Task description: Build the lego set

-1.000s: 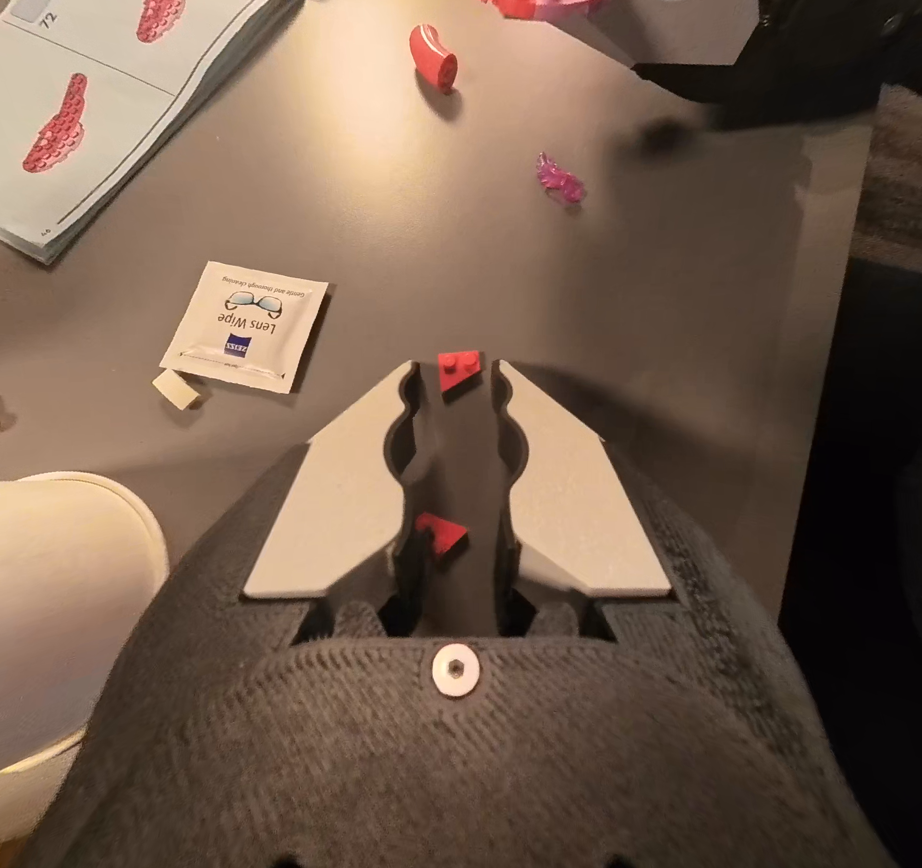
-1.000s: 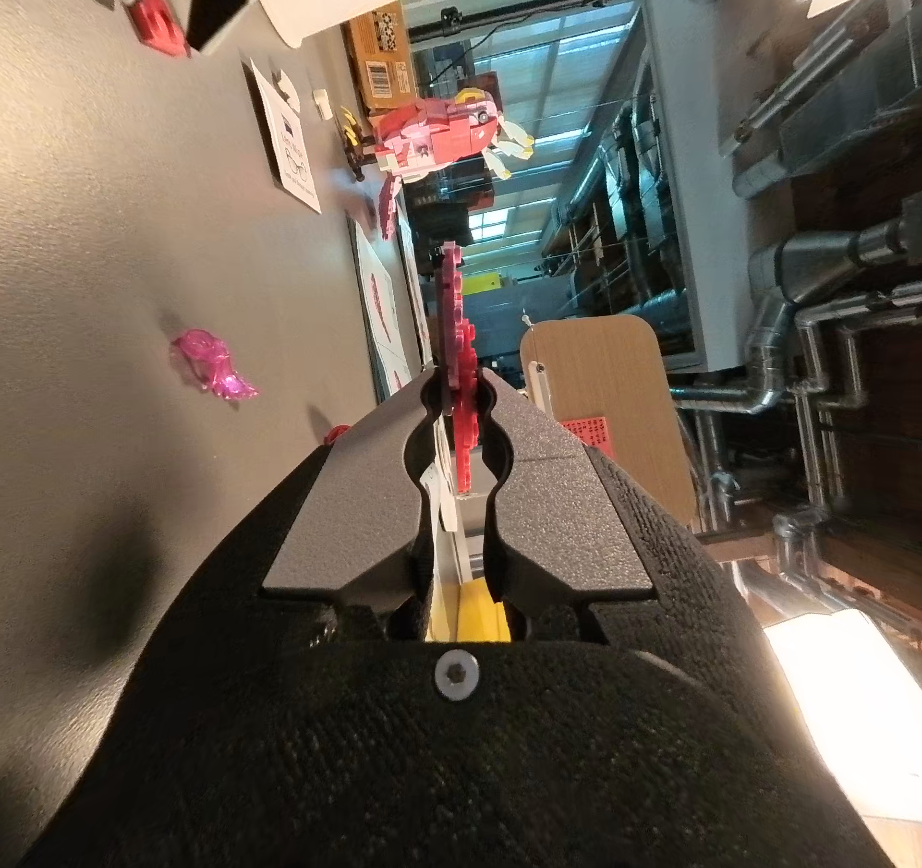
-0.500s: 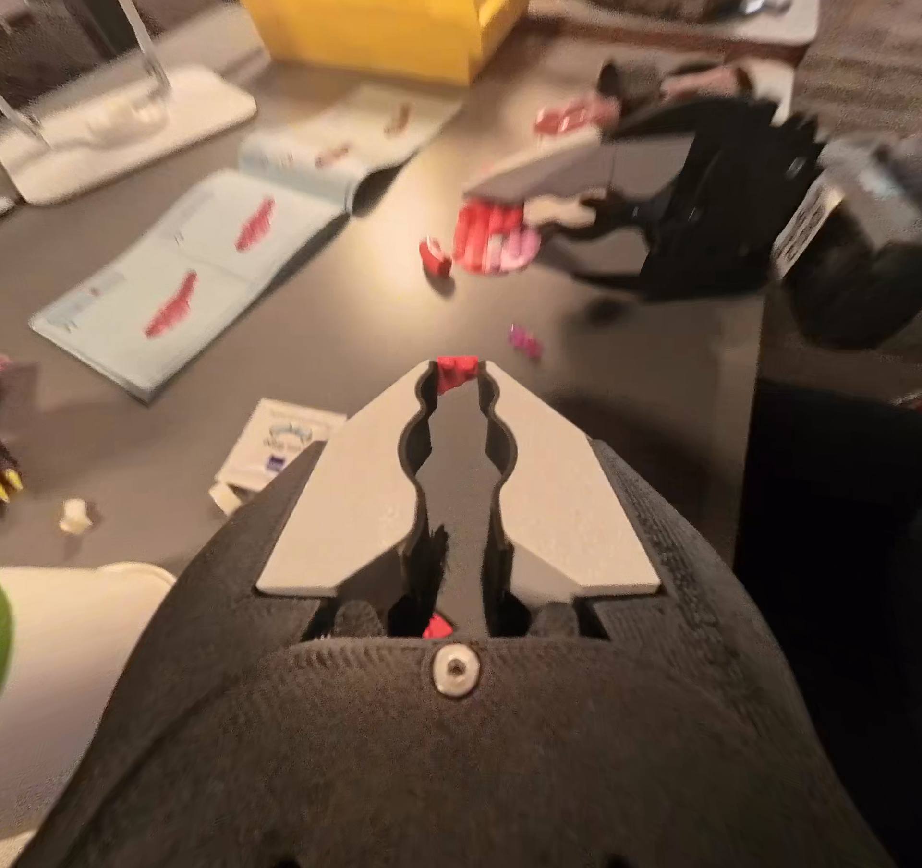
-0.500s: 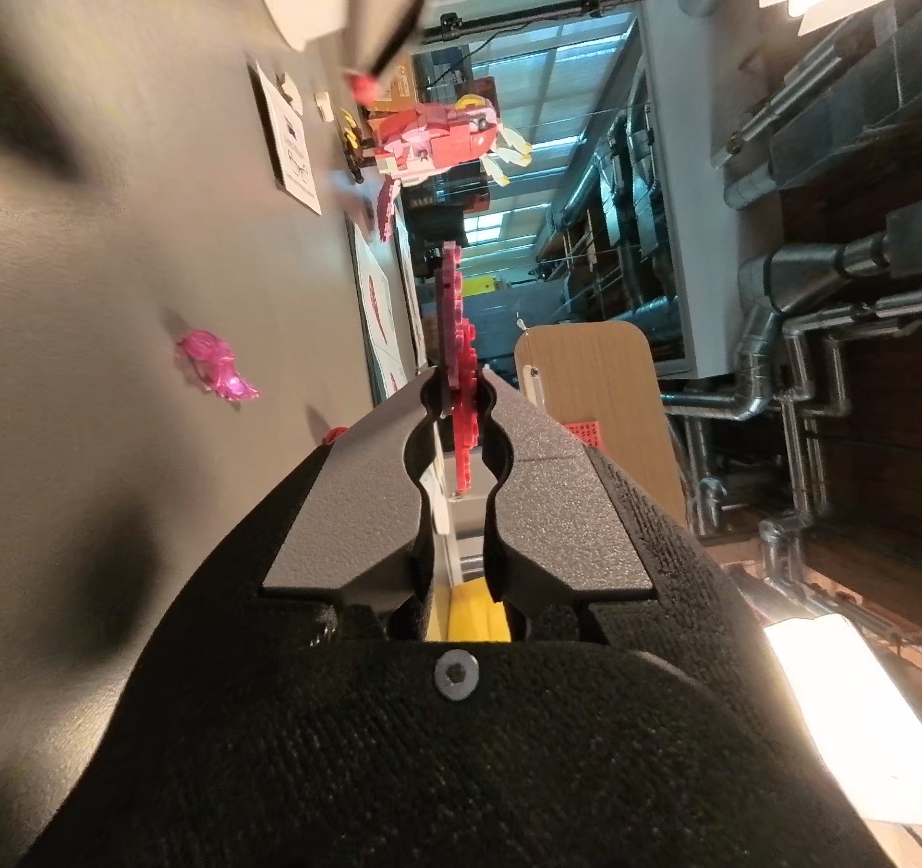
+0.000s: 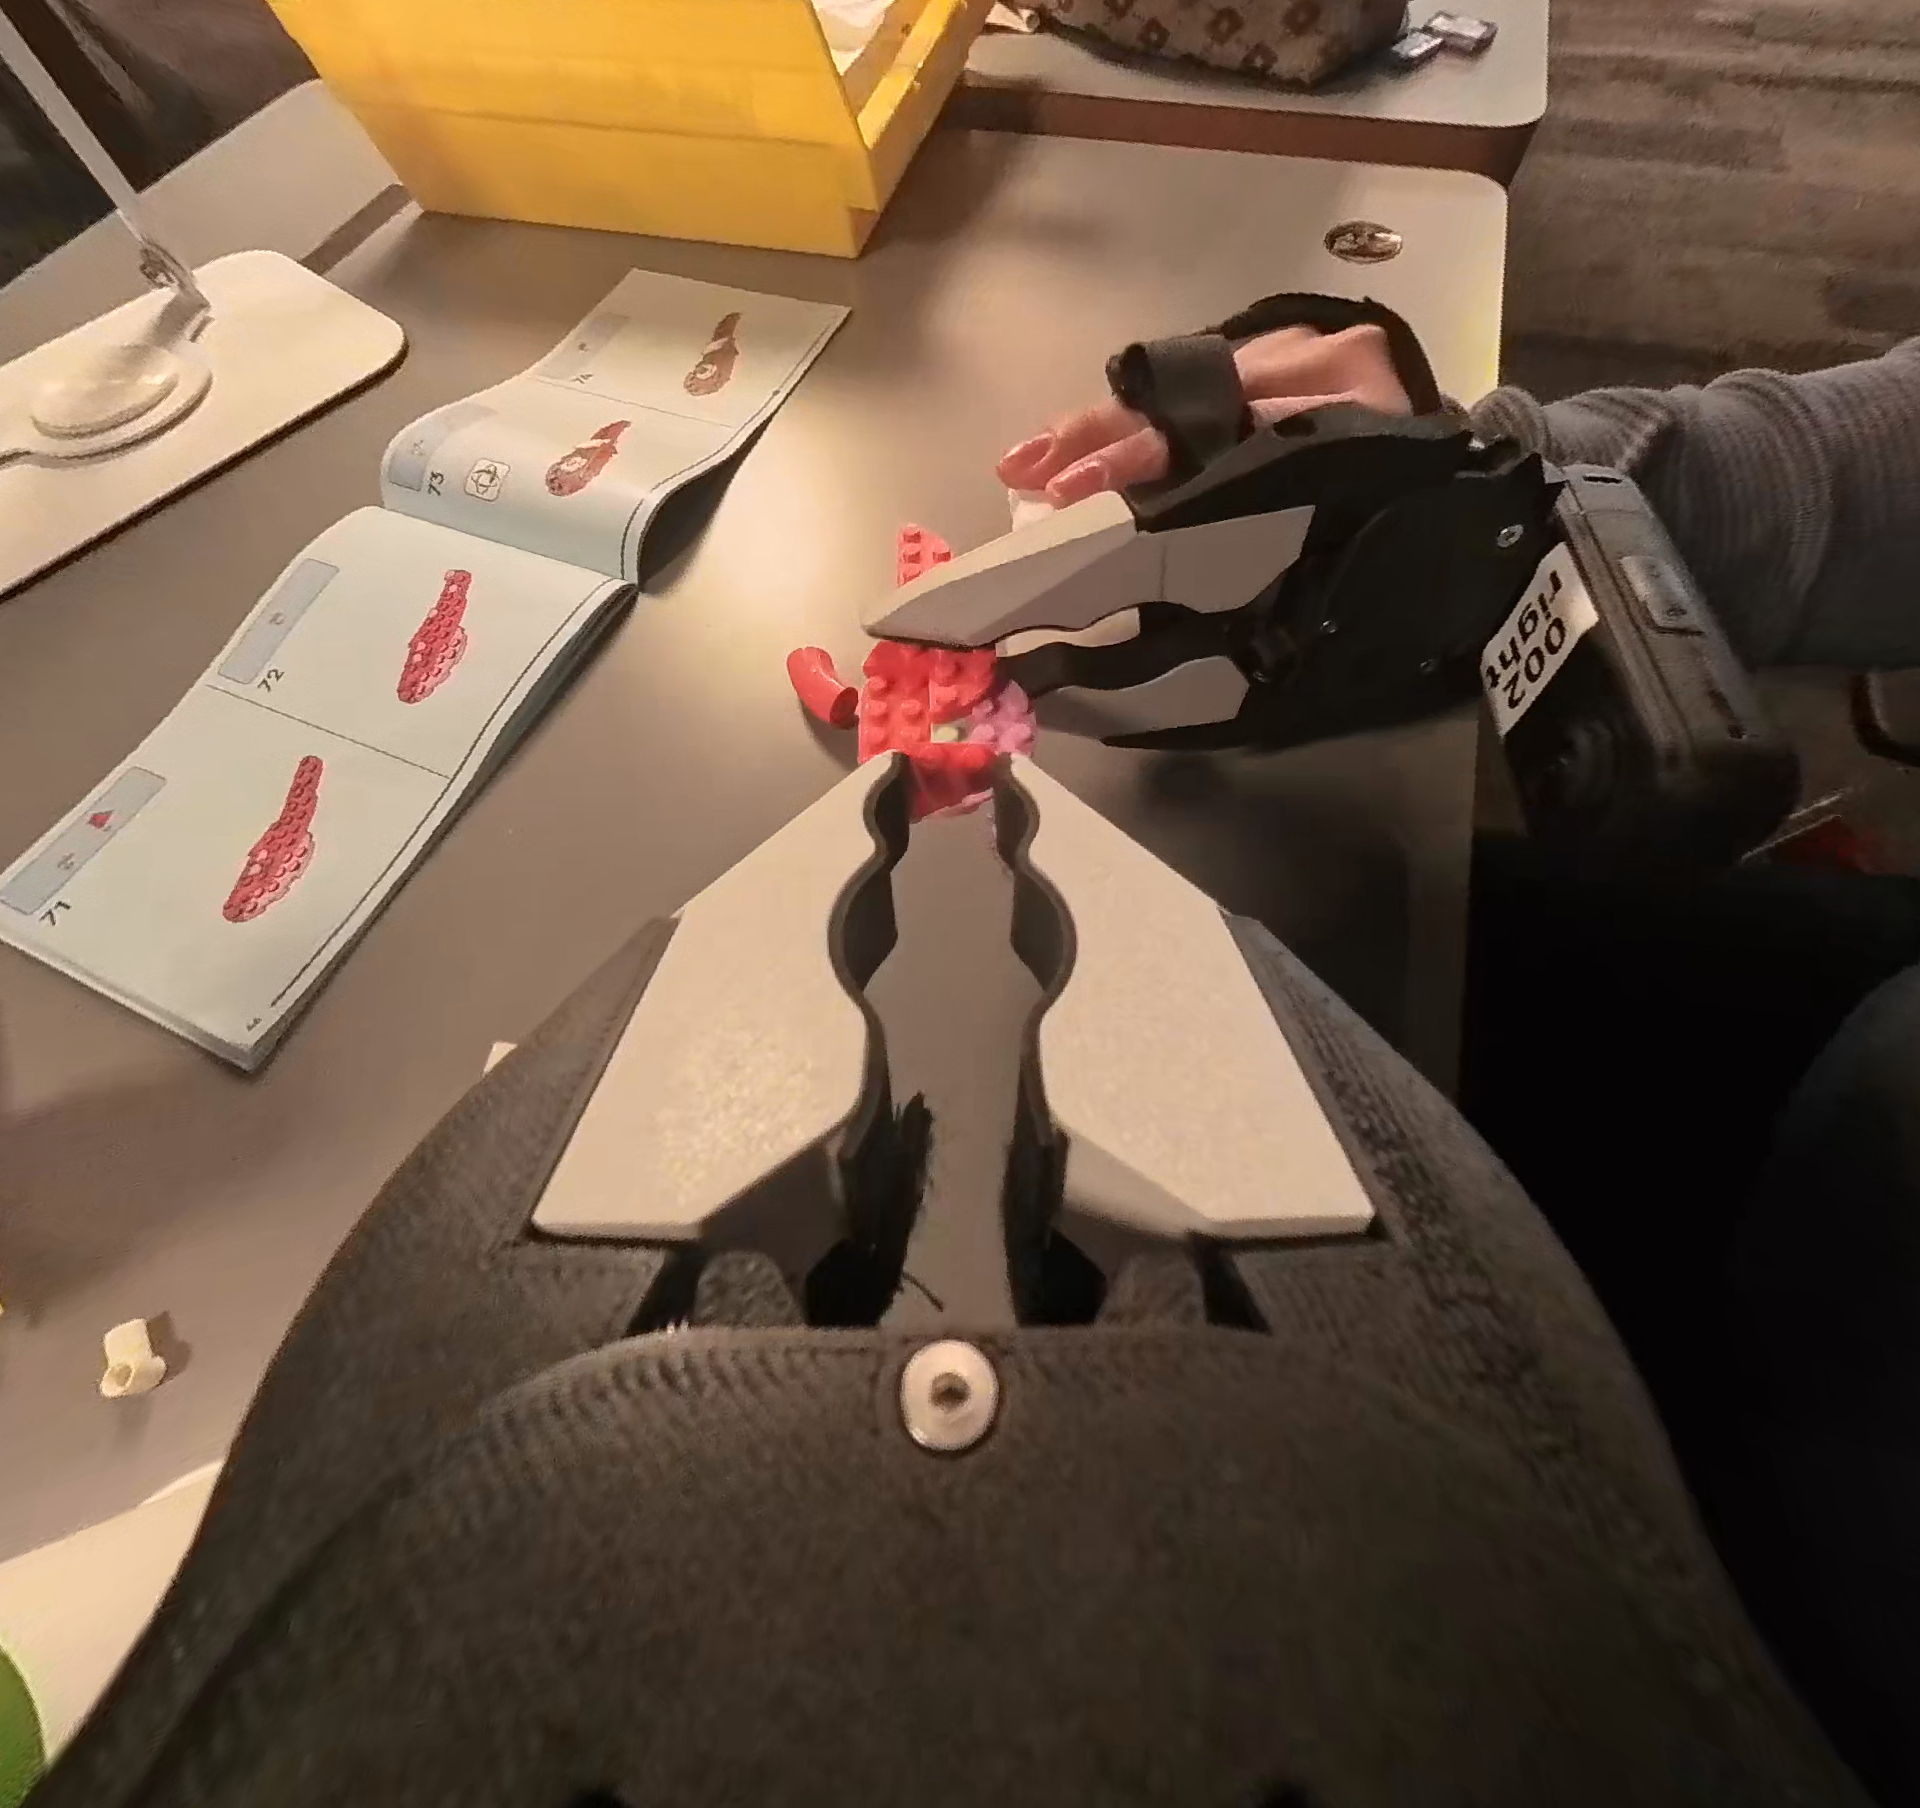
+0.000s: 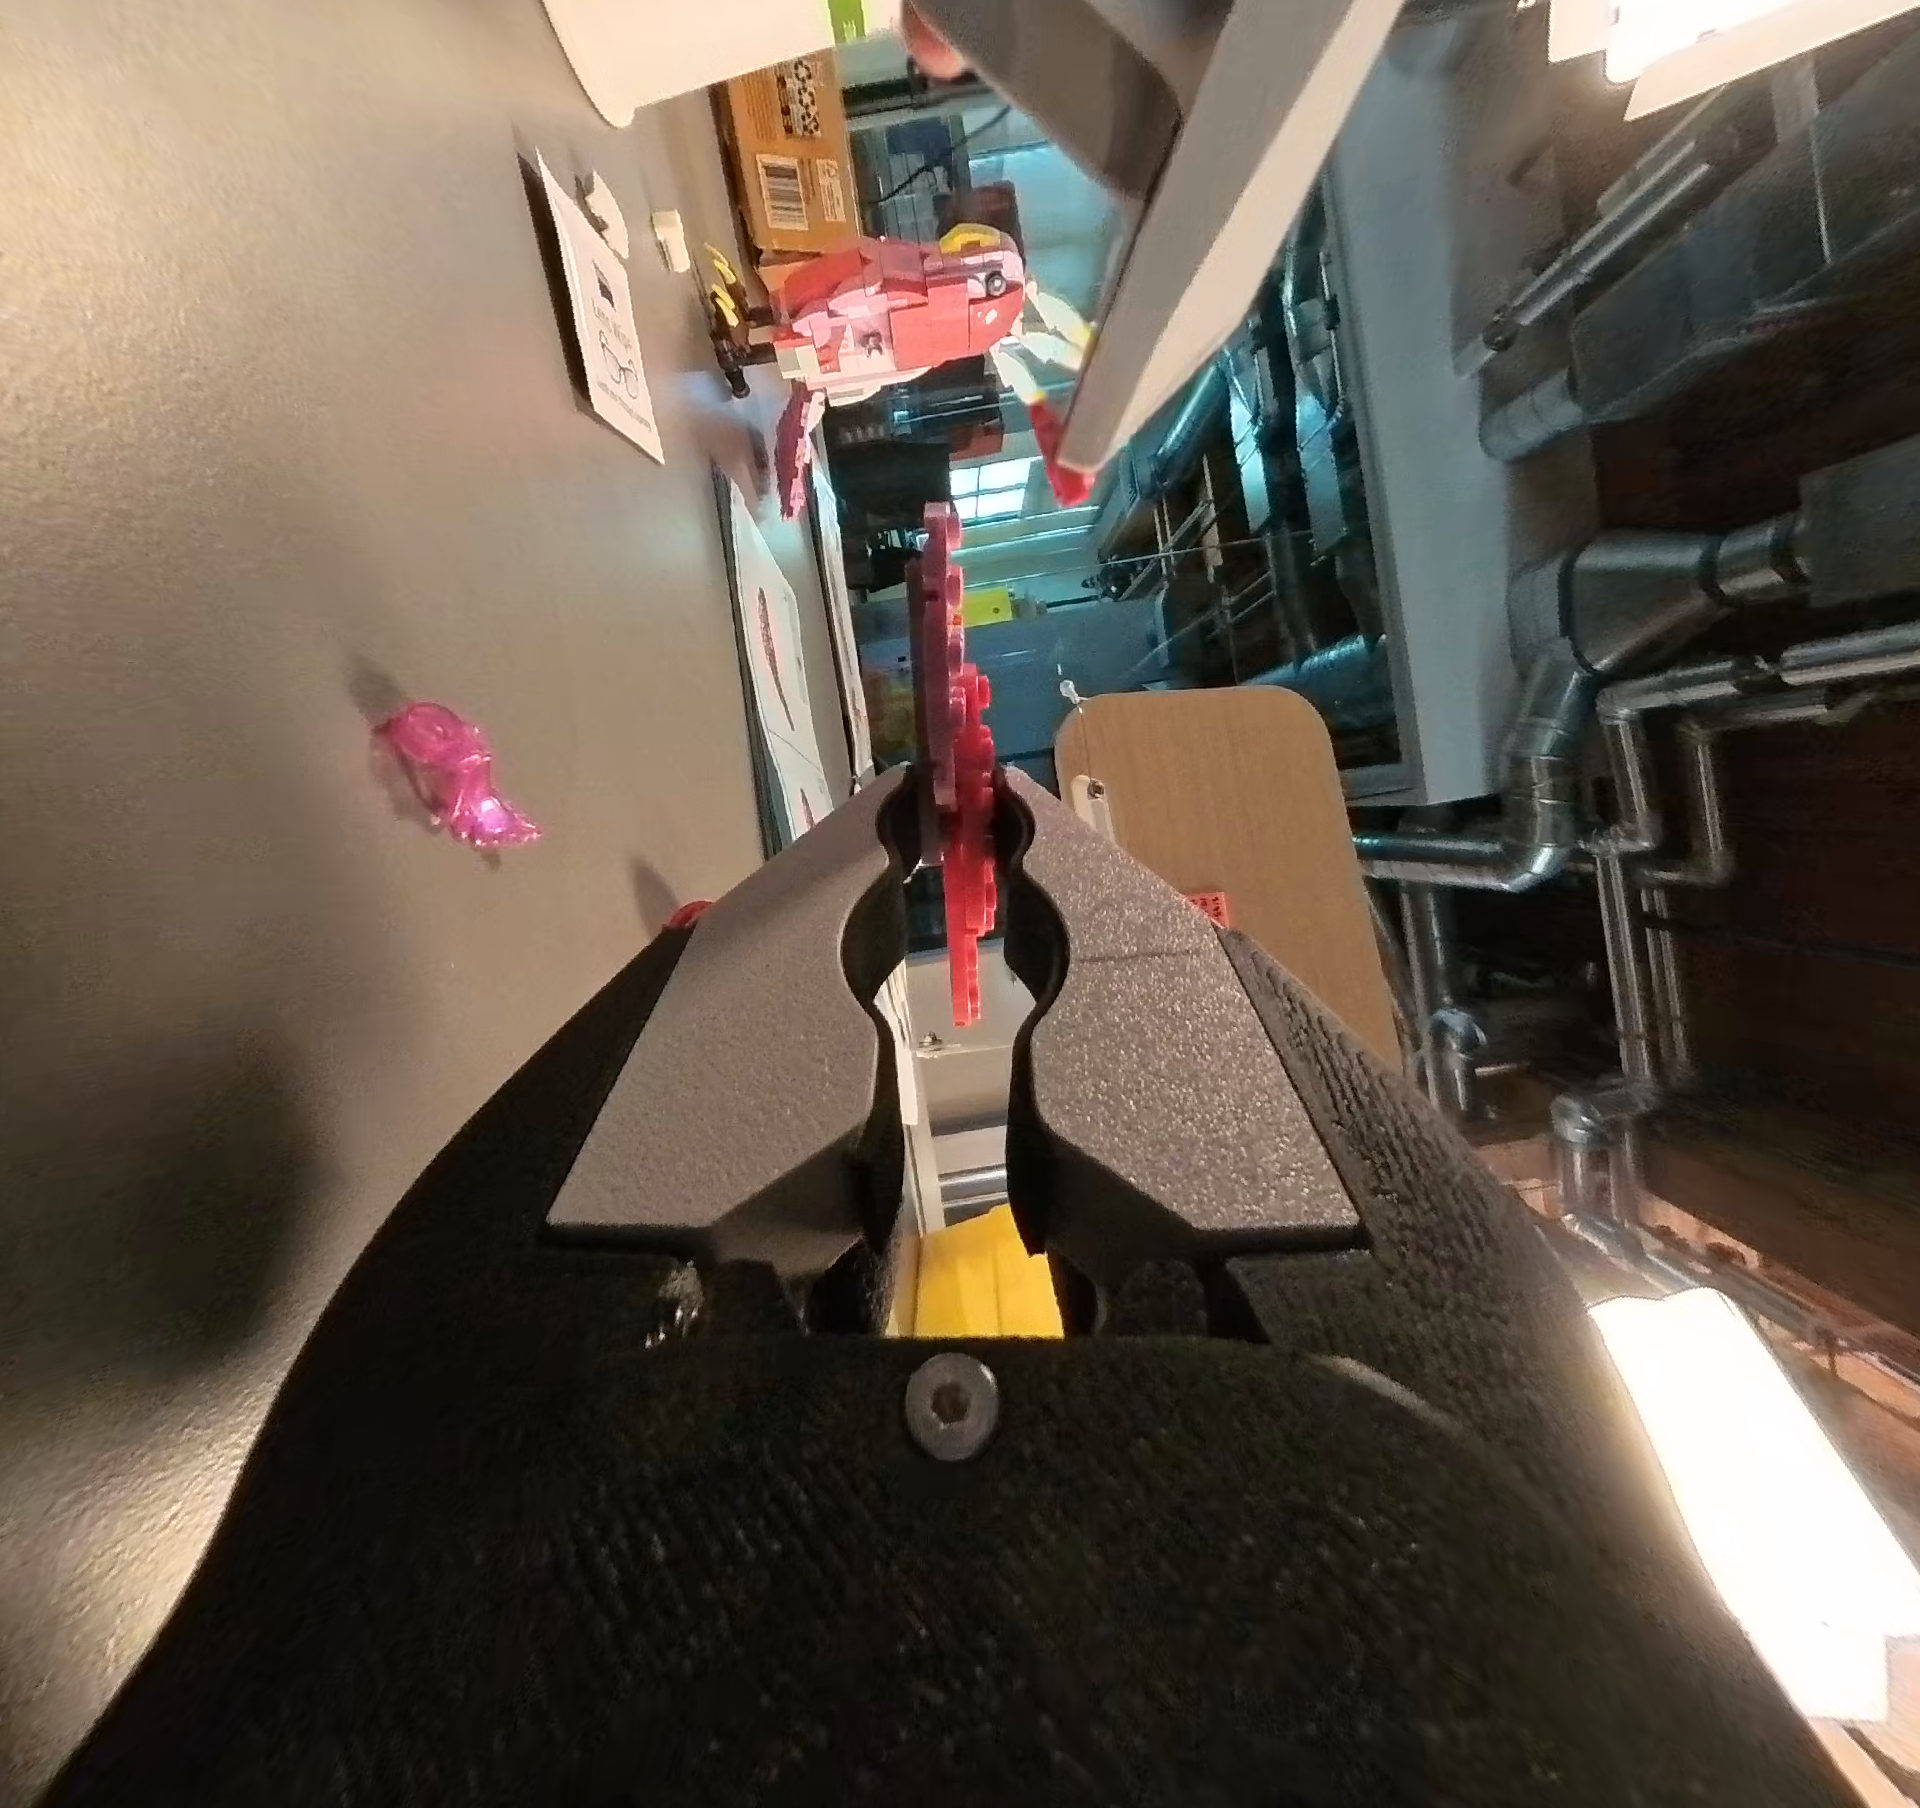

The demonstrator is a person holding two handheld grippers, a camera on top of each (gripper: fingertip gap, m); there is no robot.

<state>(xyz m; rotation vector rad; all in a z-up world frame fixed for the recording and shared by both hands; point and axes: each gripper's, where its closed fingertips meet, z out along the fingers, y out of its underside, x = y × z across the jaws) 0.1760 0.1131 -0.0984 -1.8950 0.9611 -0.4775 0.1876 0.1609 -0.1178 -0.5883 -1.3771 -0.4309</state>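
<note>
Left wrist view shows my left tool (image 5: 948,794) narrowly parted with a small red brick piece (image 5: 940,790) nipped at its tips, right against the red and pink brick plate assembly (image 5: 935,704). My right tool (image 5: 940,657), turned on its side, is clamped on that assembly's far end, holding it over the dark surface (image 5: 644,792) near the right edge. Right wrist view shows its pads (image 6: 1023,828) pressing both faces of the edge-on plate, with a pink transparent piece (image 6: 452,776) lying apart and an open instruction booklet (image 5: 343,678) toward the left edge.

Red-and-pink brick plate (image 5: 940,709) — yellow bin (image 5: 623,117)
</note>
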